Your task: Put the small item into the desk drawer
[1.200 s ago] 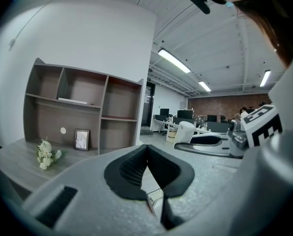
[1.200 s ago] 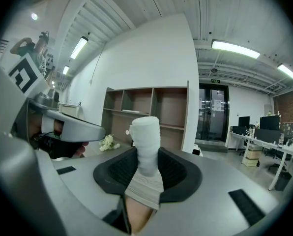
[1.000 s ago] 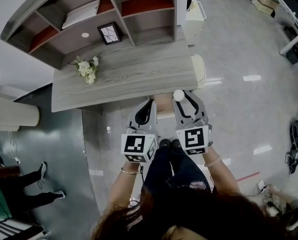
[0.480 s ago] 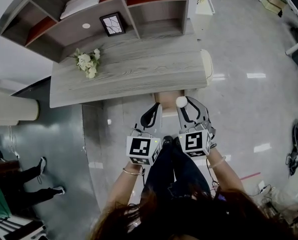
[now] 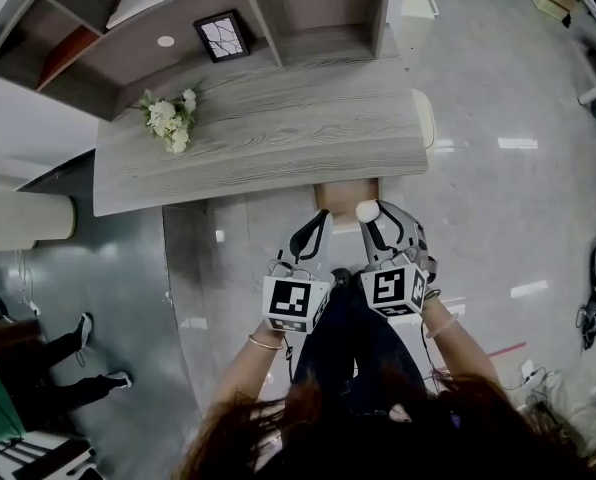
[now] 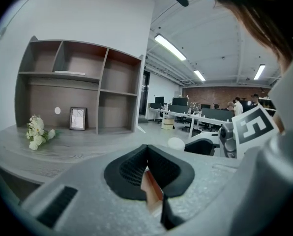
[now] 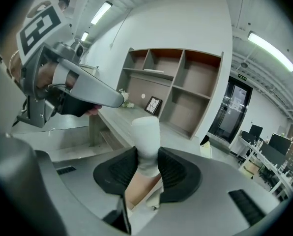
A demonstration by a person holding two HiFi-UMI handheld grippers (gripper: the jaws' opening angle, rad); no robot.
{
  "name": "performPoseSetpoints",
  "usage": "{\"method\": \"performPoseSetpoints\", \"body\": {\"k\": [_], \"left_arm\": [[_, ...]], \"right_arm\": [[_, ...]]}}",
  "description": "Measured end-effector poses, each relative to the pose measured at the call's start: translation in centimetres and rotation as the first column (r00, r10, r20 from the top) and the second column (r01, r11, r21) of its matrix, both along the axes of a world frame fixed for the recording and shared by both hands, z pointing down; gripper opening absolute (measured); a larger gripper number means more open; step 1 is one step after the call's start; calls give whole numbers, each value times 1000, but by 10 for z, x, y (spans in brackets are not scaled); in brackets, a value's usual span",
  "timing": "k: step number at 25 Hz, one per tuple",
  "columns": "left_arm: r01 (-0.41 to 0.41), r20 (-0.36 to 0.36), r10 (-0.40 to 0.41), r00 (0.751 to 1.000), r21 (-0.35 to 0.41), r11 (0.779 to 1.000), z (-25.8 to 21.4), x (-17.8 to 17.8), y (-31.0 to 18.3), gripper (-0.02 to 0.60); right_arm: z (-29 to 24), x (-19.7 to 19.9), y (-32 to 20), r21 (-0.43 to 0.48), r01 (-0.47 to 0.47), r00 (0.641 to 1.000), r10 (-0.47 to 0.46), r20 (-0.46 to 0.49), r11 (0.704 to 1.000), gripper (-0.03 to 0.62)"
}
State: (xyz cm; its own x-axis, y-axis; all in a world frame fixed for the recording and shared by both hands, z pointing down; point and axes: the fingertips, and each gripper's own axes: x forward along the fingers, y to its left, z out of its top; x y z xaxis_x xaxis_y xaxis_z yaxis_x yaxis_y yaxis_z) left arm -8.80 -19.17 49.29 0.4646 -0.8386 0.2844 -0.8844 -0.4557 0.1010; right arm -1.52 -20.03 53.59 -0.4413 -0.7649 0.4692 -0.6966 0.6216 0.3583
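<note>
The small item (image 5: 367, 211) is a white, rounded piece, and my right gripper (image 5: 371, 218) is shut on it. In the right gripper view the item (image 7: 145, 137) stands up between the two black pads, pinched at its lower half. My left gripper (image 5: 320, 222) hangs just left of the right one, its jaws closed together with nothing in them (image 6: 147, 151). Both are in front of the grey wooden desk (image 5: 258, 138), just below its front edge. A tan drawer (image 5: 346, 195) juts out a little from under that edge, right behind the item.
On the desk lie a bunch of white flowers (image 5: 168, 120) and a small picture frame (image 5: 223, 35), with an open shelf unit (image 5: 308, 8) behind. A person's legs (image 5: 68, 358) show at the far left on the glossy floor. A cream chair back (image 5: 424, 118) is at the desk's right end.
The head view has tilted, so the desk sits higher and the grippers lower. Both grippers stay side by side at the desk front, the white item still pinched in the right one.
</note>
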Motion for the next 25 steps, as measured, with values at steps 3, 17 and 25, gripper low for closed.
{"method": "performPoseSetpoints", "body": {"k": [3,17,25], "left_arm": [[-13,10,14,1000,-11,1000,16,0,0,15],[-48,10,49,999,-46,998,72,0,-3,15],[-48,7,49,999,-65,997,101,1,-9,15]], "right_arm": [[18,-2,-1,-12,11,1000,-11,-26,1000,121],[91,-13,-4,-76,67,990,-75,-117,995,121],[128,-16,-9,-115,86,984,-103,-144,990,121]]}}
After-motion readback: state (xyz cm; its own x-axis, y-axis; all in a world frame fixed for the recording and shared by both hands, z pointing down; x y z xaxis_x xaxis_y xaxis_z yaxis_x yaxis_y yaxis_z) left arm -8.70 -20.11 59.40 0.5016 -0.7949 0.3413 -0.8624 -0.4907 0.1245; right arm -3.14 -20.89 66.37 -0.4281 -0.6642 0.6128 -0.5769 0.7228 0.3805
